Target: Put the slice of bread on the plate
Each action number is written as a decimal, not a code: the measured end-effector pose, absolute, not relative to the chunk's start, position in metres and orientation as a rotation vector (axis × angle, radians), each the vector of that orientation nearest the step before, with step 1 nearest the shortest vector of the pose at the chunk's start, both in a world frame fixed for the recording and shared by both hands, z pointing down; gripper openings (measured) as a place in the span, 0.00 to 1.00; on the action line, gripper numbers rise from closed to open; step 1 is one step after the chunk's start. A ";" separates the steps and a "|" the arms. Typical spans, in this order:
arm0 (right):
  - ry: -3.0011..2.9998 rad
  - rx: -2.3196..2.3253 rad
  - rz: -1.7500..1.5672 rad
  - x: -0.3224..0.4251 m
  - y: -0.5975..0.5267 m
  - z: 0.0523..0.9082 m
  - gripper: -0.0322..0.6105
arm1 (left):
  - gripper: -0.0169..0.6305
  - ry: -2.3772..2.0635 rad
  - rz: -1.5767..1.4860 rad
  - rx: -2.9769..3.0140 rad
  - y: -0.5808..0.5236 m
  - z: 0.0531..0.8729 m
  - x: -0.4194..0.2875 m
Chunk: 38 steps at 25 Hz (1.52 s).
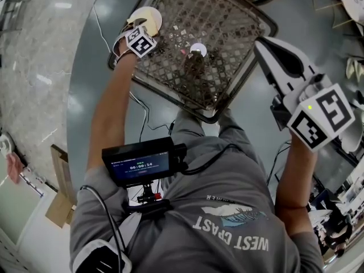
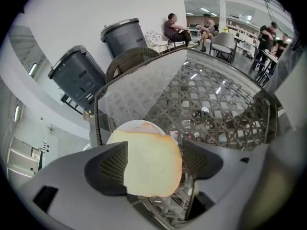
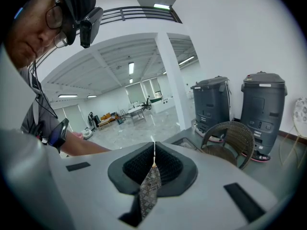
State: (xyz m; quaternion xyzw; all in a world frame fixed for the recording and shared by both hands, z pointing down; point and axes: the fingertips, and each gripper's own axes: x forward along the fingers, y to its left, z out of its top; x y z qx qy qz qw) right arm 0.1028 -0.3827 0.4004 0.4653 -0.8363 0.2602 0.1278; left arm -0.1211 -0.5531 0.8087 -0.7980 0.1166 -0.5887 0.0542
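Bread slice [image 2: 151,164] placement checked, largest item first.

Surface [image 1: 216,50]: woven, glass-topped. Carries plate at its near-left corner as seen from the head view.

Plate [image 2: 141,124]: white, only far rim visible past the slice.

Slice: flat on plate, directly beneath and between jaws of left claw [image 2: 153,162]. Roughly as broad as long. Longer run, if any, lies near-to-far along the claw's line of sight. Browned crust edge turned toward right-hand pad.

Left claw: spread wide, pads [image 2: 109,166] flanking the slice without pressing on it. Nothing gripped. By far the nearer of the two.

Right claw [image 3: 154,152]: jaws closed together, empty, held well apart to the right.

Judged: placement effectively done. Next move a straight lift clear of the slice.
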 end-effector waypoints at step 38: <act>-3.010 0.966 0.354 0.089 -0.320 0.215 0.06 | 0.04 1.328 0.198 -2.706 -0.376 0.230 -0.077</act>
